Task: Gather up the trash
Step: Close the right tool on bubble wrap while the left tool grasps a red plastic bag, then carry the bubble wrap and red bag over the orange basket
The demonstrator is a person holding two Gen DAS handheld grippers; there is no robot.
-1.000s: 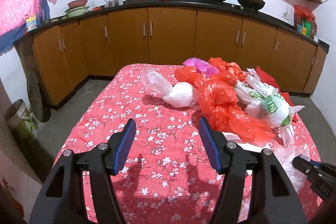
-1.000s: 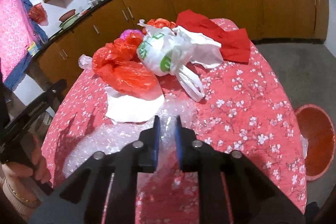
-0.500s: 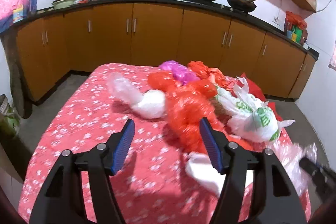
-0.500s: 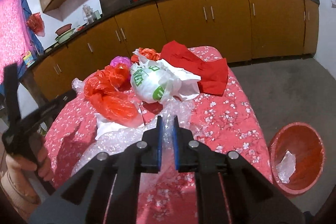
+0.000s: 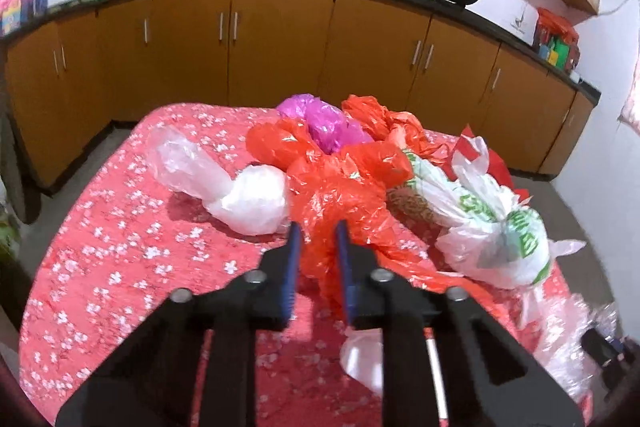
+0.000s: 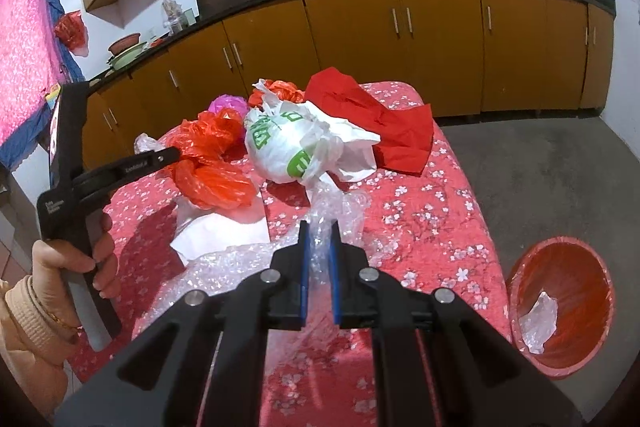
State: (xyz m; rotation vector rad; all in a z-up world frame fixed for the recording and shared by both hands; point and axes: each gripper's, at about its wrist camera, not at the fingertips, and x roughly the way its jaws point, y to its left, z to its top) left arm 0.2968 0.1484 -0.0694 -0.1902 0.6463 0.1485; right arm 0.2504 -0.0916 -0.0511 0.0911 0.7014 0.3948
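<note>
From my left wrist camera, the left gripper (image 5: pixel 318 241) has just been closing, and its blue pads now pinch a fold of the crinkled orange bag (image 5: pixel 340 199), which bulges up between and past the fingertips. Just left of that bag lies a knotted clear bag (image 5: pixel 224 187); behind it sit a pink bag (image 5: pixel 324 121) and more orange plastic, and to its right a stuffed white bag with green print (image 5: pixel 496 227). All of it rests on the floral red cloth (image 5: pixel 120 247) covering the table, whose left half is bare up to the rounded edge. A white sheet (image 5: pixel 362 359) pokes out under my right finger. From my right wrist camera, the right gripper (image 6: pixel 319 239) holds its pads narrow on a puckered ridge of bubble wrap (image 6: pixel 332 211), which spreads glossy and lumpy toward me on the left. Beyond the wrap sit a flat white sheet (image 6: pixel 228 231), the orange bag, the white printed bag and a limp red cloth (image 6: pixel 384 127). The person's hand (image 6: pixel 80 255) grips the left tool at the table's left edge. Right of the table, on grey floor, stands a round red bin (image 6: pixel 560 303) with clear plastic inside.
</note>
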